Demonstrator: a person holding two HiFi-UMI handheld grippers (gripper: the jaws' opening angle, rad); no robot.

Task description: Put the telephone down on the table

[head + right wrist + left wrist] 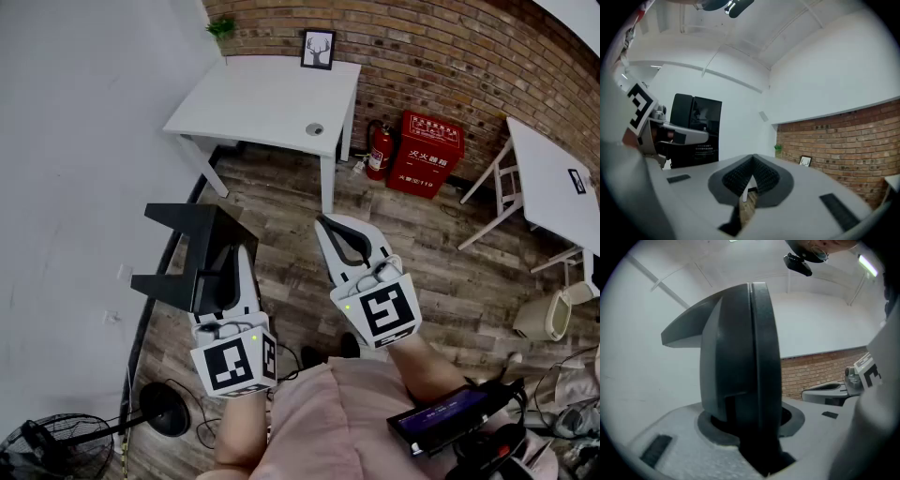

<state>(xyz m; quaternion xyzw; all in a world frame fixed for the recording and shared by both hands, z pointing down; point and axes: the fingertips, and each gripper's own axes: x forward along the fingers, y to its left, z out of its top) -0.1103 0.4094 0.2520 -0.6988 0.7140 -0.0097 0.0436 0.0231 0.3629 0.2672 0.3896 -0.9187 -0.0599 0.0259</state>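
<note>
Telephone point(192, 255) is in my left gripper point(228, 270), not on the table point(253, 103). It is a black, boxy thing. The jaws of that gripper are squeezed on its near end, so it sticks out past the tips, out to the left and away from me. In the left gripper view it stands up tall right between the jaws and fills the middle of the picture. It hangs in the air over the wood floor point(431, 244), close to the white wall point(75, 141) on the left.

The white table is far off, up against the brick wall point(422, 56), well apart from the telephone. A small picture frame point(318, 49) stands at its far edge.

My right gripper point(326, 223) is just to the right of the left one. Its jaws are pressed together with nothing in them.
</note>
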